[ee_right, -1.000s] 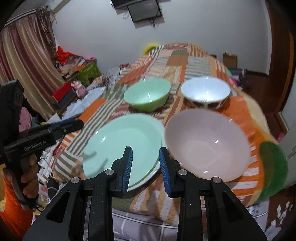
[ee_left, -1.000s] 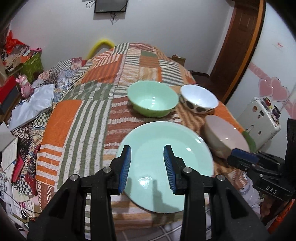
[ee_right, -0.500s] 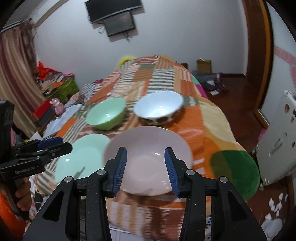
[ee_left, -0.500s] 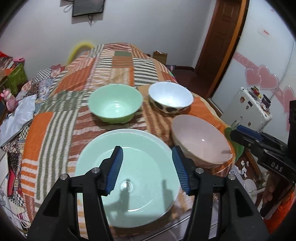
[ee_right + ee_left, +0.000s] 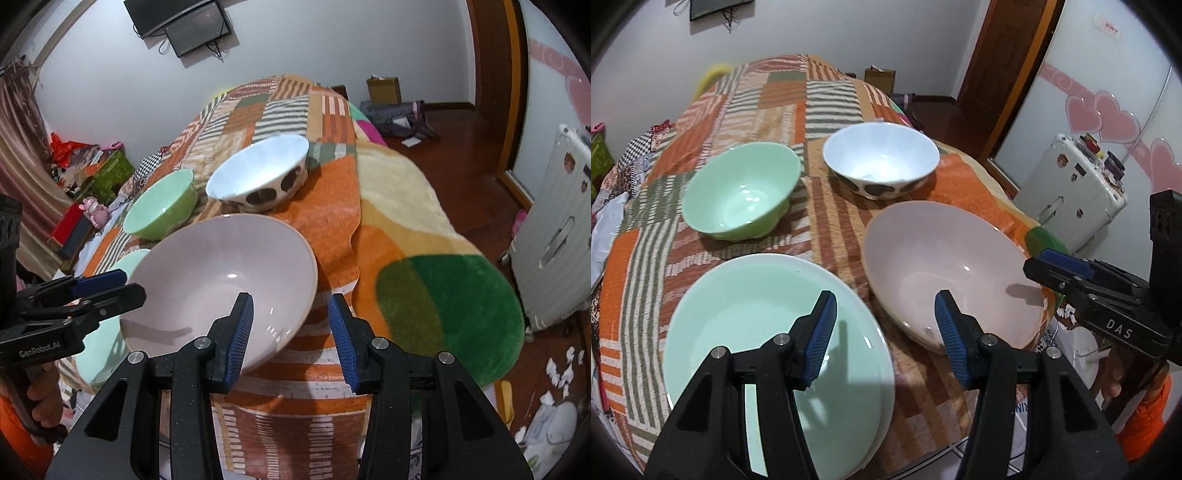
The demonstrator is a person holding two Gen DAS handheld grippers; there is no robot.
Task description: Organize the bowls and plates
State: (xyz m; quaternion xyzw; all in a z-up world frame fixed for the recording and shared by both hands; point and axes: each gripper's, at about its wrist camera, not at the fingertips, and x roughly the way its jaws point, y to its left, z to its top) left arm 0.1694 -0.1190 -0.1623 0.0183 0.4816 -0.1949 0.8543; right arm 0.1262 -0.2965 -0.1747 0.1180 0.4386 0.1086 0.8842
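Note:
A mint green plate (image 5: pixel 746 332) lies at the near left of a patchwork-covered table (image 5: pixel 831 221). A large pink bowl (image 5: pixel 945 266) sits to its right, also in the right wrist view (image 5: pixel 221 273). Behind stand a green bowl (image 5: pixel 738 192) and a white spotted bowl (image 5: pixel 882 162). My left gripper (image 5: pixel 882 336) is open and empty, above the gap between plate and pink bowl. My right gripper (image 5: pixel 290 334) is open and empty, its jaws either side of the pink bowl's near right rim. The green bowl (image 5: pixel 162 206) and white bowl (image 5: pixel 258 173) show behind it.
A white cabinet (image 5: pixel 1075 195) stands right of the table, and a wooden door (image 5: pixel 1004 66) behind it. Clutter and boxes (image 5: pixel 96 173) lie on the floor at the left. Paper scraps (image 5: pixel 557 369) litter the floor at the right.
Both grippers have opened wider. The left one swung right from over the plate toward the pink bowl. The right one moved right and closer to the pink bowl's rim.

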